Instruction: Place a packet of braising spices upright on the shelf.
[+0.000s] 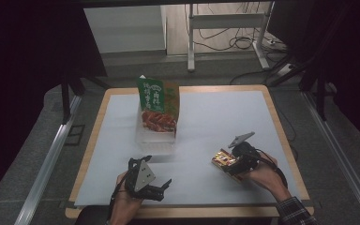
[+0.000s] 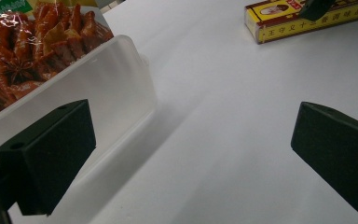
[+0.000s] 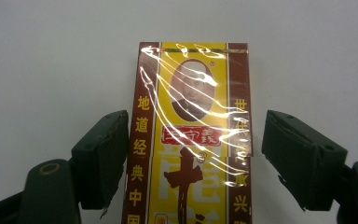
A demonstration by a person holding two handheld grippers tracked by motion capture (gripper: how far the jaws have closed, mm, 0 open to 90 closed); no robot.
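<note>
Item: seasoning box, yellow and maroon carton in glossy film, lying flat on the white table at about 4 o'clock from the clear plastic bin holding a spice pouch

Handling: judged light, stiff-walled, film slippery; crushable if squeezed hard. Take across the two long side edges

Right gripper: jaws spread astride the box, left pad at its edge, right pad apart, not pinching

Left gripper: spread wide, nothing between, beside the bin at 7 o'clock
</note>
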